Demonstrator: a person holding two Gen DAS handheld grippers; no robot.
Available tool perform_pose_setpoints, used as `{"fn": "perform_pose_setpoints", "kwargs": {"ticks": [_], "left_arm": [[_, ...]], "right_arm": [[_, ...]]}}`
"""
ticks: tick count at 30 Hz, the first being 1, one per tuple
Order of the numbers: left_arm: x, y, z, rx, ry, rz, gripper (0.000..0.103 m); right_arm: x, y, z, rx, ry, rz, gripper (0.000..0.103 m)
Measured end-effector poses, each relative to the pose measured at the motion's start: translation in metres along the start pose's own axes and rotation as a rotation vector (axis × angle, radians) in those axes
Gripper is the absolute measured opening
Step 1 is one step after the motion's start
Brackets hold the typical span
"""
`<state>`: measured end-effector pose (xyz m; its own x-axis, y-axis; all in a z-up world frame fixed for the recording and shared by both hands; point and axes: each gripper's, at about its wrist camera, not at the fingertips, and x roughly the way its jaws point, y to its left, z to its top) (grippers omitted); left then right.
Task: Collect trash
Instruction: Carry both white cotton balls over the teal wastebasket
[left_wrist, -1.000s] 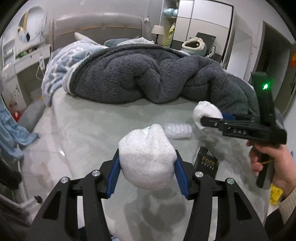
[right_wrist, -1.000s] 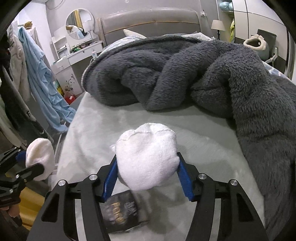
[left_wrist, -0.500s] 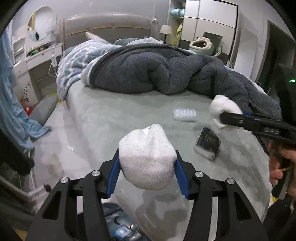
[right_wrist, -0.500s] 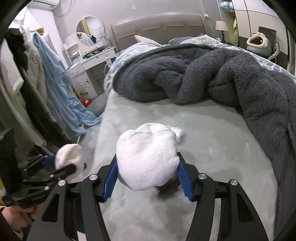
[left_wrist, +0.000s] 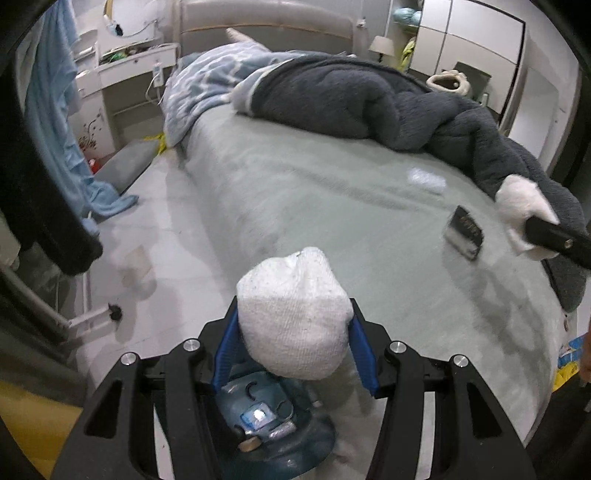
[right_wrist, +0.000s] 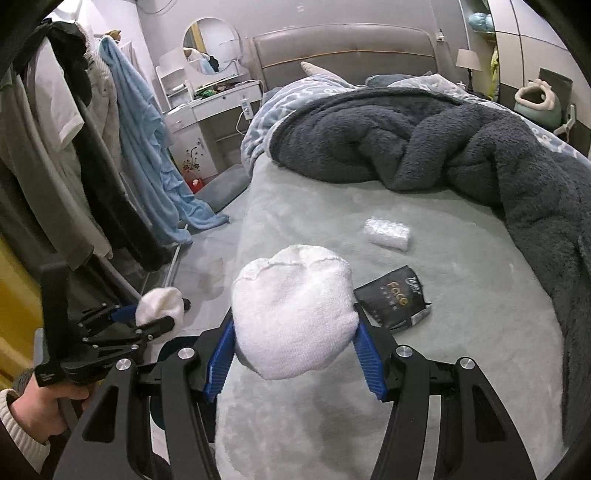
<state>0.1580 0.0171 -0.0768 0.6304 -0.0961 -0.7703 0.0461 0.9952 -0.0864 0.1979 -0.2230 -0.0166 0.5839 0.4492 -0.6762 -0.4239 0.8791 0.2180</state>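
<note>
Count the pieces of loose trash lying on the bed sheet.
2. A black packet lies near the bed's foot, and a clear plastic wrapper lies just beyond it, toward the grey blanket. More could be hidden under the blanket.

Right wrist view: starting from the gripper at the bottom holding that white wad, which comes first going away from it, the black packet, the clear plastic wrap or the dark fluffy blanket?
From the right gripper:
1. Black packet, on the bed sheet just right of the fingers.
2. Clear plastic wrap, farther up the sheet.
3. Dark fluffy blanket, heaped towards the headboard, trailing down the right side.
</note>
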Motion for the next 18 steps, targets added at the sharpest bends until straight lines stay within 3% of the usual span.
{"fn": "perform_pose_setpoints", "kwargs": {"ticks": [18], "left_arm": [[0.056, 0.077, -0.065, -0.202, 0.329, 0.063, 0.057]], "right_arm": [[0.050, 0.090, -0.011, -0.164, 0.090, 0.082, 0.060]]}}
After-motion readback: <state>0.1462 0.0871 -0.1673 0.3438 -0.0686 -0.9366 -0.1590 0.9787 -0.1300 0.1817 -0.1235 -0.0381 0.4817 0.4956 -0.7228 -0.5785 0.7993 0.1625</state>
